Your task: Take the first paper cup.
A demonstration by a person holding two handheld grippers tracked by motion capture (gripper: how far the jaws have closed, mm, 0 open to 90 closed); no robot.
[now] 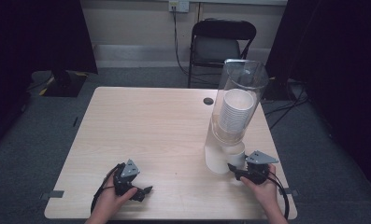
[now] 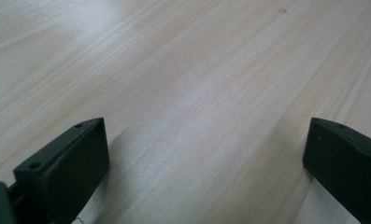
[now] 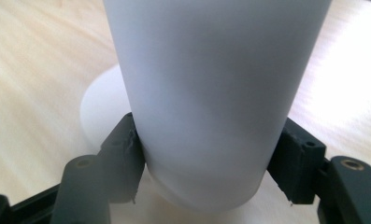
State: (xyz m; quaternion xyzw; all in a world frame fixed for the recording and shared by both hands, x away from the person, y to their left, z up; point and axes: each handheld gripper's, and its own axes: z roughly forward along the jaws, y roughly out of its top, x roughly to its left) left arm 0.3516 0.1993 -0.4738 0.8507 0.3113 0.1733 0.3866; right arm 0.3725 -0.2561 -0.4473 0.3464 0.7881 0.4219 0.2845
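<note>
Both tools differ: our right gripper (image 3: 206,154) clamps the white cup (image 3: 211,93) under the dispenser (image 1: 237,102); our left gripper (image 2: 206,158) rests released. Next, probably, pull downward.

Your right claw (image 1: 233,169) is reaching the white cup (image 1: 233,157) hanging under the clear dispenser tube (image 1: 237,100). Your left claw (image 1: 145,191) is resting low on the bare wooden surface (image 1: 155,126), well apart. Folding chair (image 1: 222,44) is standing behind.
</note>
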